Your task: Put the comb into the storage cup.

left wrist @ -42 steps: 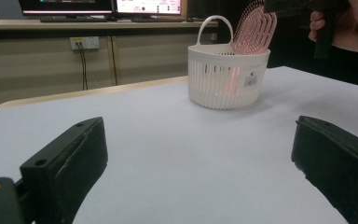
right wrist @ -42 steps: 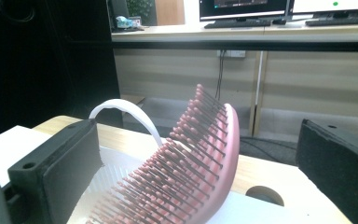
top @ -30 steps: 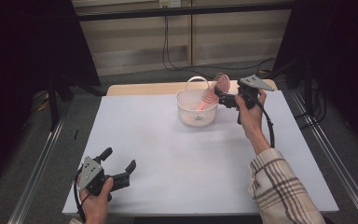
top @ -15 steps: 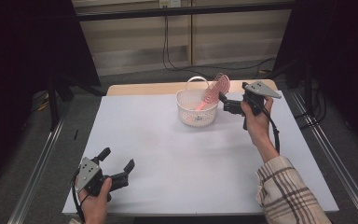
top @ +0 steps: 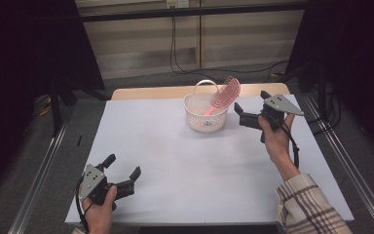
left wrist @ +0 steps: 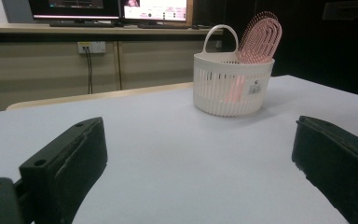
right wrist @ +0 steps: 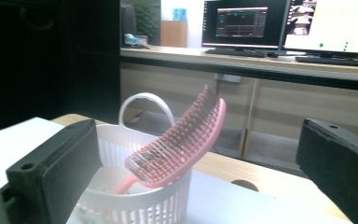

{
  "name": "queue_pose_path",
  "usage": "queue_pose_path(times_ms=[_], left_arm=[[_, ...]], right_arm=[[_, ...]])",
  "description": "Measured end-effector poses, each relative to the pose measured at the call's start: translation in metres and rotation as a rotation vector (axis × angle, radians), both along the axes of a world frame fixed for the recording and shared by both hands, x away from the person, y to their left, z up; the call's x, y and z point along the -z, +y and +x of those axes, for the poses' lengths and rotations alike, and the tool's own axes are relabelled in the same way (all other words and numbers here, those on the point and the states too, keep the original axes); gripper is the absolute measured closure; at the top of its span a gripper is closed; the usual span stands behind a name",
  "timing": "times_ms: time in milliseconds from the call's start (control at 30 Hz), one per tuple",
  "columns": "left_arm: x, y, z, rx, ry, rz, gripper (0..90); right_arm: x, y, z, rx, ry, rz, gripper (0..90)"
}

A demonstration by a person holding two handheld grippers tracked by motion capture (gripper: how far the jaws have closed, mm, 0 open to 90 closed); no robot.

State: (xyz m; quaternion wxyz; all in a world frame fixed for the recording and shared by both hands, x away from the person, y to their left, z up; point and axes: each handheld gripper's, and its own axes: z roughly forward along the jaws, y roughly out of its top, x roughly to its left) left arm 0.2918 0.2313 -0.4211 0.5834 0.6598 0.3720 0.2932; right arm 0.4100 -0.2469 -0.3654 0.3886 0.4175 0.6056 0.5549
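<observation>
Pink brush (top: 225,93) handle hidden inside white basket (top: 204,120), left tongs (top: 121,173) and right tongs (top: 250,108) both gaping, empty

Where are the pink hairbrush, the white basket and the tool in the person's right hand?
pink hairbrush (right wrist: 186,135): right gripper view, bristle side of its head.
white basket (left wrist: 223,88): left gripper view, slatted front wall.
right gripper (top: 242,116): high view, between its open jaw tips.

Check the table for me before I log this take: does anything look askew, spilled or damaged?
Nothing spilled or damaged. The pink hairbrush stands handle-down in the white basket, its head leaning out over the rim; tilted, but it looks placed so. The basket stands upright. Both the left tool and the right tool are open and hold nothing.
</observation>
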Motion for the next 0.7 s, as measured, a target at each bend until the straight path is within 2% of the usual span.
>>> queue_pose_path(times_ms=[133, 200, 267, 633, 700], left_arm=[[0.000, 0.000, 0.000, -0.005, -0.002, 0.005, 3.3], [0.000, 0.000, 0.000, -0.003, -0.001, 0.003, 3.3], [0.000, 0.000, 0.000, 0.000, -0.001, 0.004, 3.3], [0.000, 0.000, 0.000, -0.001, -0.001, 0.005, 3.3], [0.000, 0.000, 0.000, -0.002, -0.001, 0.007, 3.3]], right_arm=[[-0.001, -0.002, -0.009, 0.001, -0.003, -0.012, 0.0], [0.001, -0.004, -0.012, 0.010, 0.010, -0.024, 0.0], [0.003, -0.006, -0.015, 0.007, 0.016, -0.013, 0.0], [0.012, -0.010, -0.038, -0.006, 0.006, -0.031, 0.0], [0.014, -0.010, -0.043, -0.001, 0.007, -0.050, 0.0]])
